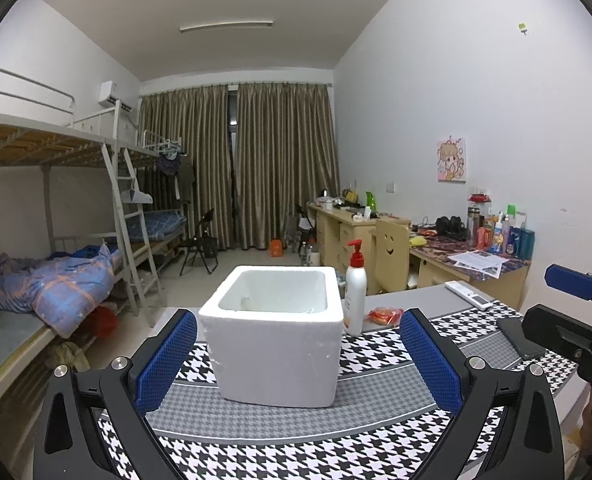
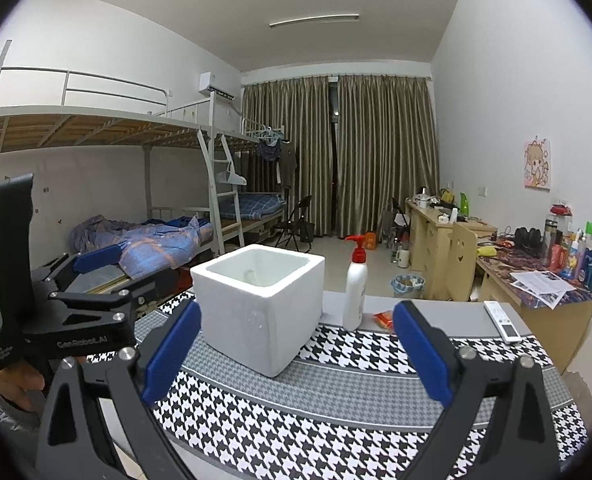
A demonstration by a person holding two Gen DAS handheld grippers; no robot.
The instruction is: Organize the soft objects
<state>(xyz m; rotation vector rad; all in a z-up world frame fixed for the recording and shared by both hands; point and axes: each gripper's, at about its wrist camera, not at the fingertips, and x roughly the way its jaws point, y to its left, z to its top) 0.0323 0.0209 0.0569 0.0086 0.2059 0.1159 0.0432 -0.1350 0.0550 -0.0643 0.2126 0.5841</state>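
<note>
A white foam box (image 1: 274, 340) stands open-topped on the houndstooth cloth (image 1: 296, 452); it also shows in the right wrist view (image 2: 260, 304). A small red-orange soft packet (image 1: 383, 315) lies behind it to the right, beside a white pump bottle (image 1: 355, 292); both show in the right wrist view, the packet (image 2: 384, 319) and the bottle (image 2: 355, 288). My left gripper (image 1: 297, 364) is open and empty, its blue pads either side of the box and nearer the camera. My right gripper (image 2: 296, 354) is open and empty, just right of the box.
A white remote (image 2: 503, 322) and a dark phone (image 1: 519, 334) lie at the table's right. Bunk beds (image 2: 136, 184) stand left, desks (image 2: 535, 280) along the right wall. The left gripper's body (image 2: 56, 312) sits at the table's left edge.
</note>
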